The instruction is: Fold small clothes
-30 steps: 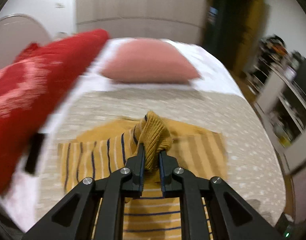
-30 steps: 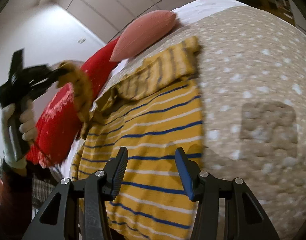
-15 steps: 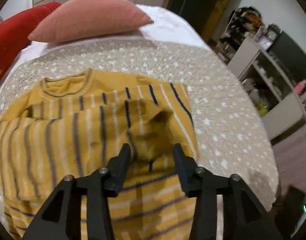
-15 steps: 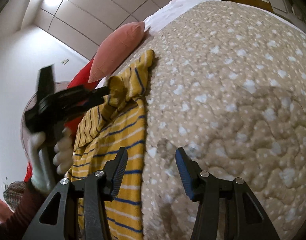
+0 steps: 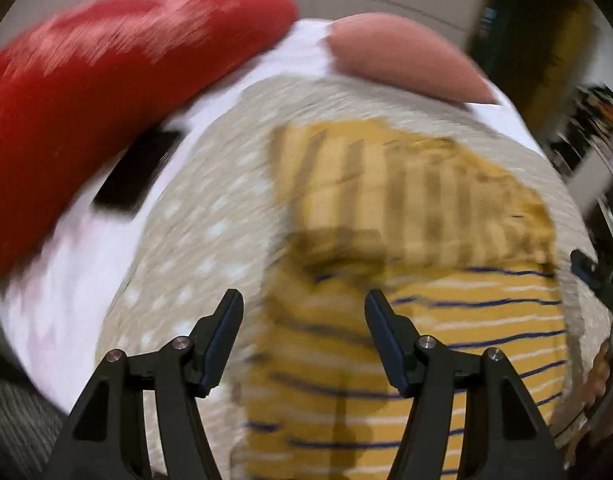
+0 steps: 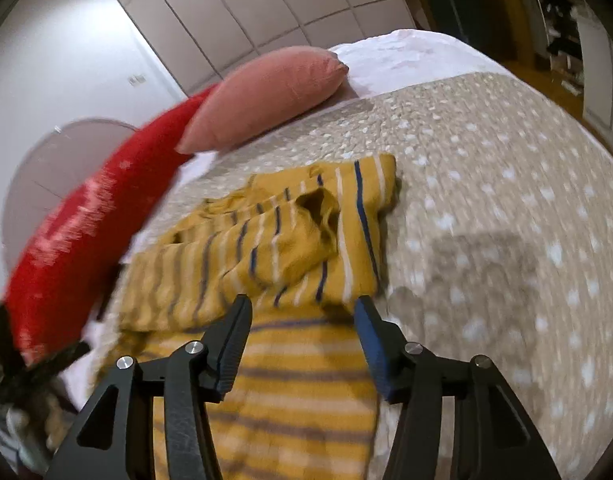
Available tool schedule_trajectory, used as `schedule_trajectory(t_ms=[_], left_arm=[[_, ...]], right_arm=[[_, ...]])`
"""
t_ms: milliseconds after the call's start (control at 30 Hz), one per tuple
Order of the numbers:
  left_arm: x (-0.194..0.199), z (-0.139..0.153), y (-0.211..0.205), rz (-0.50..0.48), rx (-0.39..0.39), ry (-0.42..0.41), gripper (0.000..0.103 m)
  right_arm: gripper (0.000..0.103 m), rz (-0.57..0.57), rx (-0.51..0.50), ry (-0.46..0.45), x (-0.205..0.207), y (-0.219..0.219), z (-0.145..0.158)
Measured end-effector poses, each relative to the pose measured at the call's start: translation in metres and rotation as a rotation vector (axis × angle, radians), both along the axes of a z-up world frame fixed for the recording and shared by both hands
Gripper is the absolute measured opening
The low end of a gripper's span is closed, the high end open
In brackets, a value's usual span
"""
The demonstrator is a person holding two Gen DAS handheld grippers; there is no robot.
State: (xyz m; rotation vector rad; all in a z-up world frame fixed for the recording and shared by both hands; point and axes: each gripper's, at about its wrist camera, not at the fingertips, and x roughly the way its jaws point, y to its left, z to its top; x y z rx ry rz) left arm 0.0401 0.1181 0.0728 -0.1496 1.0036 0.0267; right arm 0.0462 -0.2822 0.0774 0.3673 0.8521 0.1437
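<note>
Garment: a small mustard-yellow striped sweater [image 6: 290, 240] with navy and white stripes lies on the dotted beige bedspread [image 6: 506, 168], partly folded, with 1 sleeve laid across the upper body.

Sleeve: the sleeve [image 6: 274, 252] runs sideways over the chest, its open cuff [image 6: 318, 204] puckered upward rather than flat.

Left gripper: the left gripper [image 5: 304, 312] hangs over the near left part of the sweater, jaws opening, nothing pinched between them; fabric only shows beneath the gap. The view is heavily blurred.

Right gripper: the right gripper [image 6: 302, 316] hangs over the body just below the folded sleeve, jaws opening, nothing between them either.

Handling: the knit looks soft, light and limp; it probably drapes and bunches rather than holding a crease, and a single layer could slide off the layer beneath. The ribbed cuff and hem look thicker and should give a firmer bite.

Where to hold: likely best at the bottom hem corners or side edges, 1 gripper per corner, taking all layers together so the fold carries evenly.

Risk: grabbing mid-panel would probably drag the laid sleeve out of place.

Containers: none visible; nothing here holds the clothes.

Surroundings: a pink pillow [image 6: 266, 96] and a red cushion [image 6: 86, 216] sit at the head and left side, apart from the sweater; a dark flat object [image 5: 134, 172] lies on the white sheet [image 5: 66, 300].
</note>
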Motion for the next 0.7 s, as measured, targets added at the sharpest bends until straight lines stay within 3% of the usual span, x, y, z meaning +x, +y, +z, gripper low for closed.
schedule_trajectory(t_ms=[133,200,267,333,500,700], left_arm=[[-0.012,-0.032,0.018,0.026,0.002,0.073,0.065],[-0.014,-0.044,0.014,0.014,0.068,0.09,0.064],[-0.016,-0.044,0.01,0.005,0.149,0.066,0.054],[-0.018,-0.042,0.012,0.01,0.174,0.06,0.044],[-0.029,-0.041,0.03,0.029,0.173,0.043,0.044],[-0.038,-0.04,0.034,0.029,0.153,0.037,0.044]], right_arm=[[0.059,-0.007,-0.155,0.088,0.036,0.023,-0.018],[0.059,0.005,-0.236,0.095,0.047,0.032,-0.023],[0.058,-0.003,-0.319,0.101,0.057,0.034,-0.028],[0.058,-0.045,-0.36,0.112,0.064,0.028,-0.031],[0.06,-0.126,-0.354,0.101,0.054,0.003,-0.02],[0.062,-0.078,-0.223,0.095,0.006,-0.015,-0.008]])
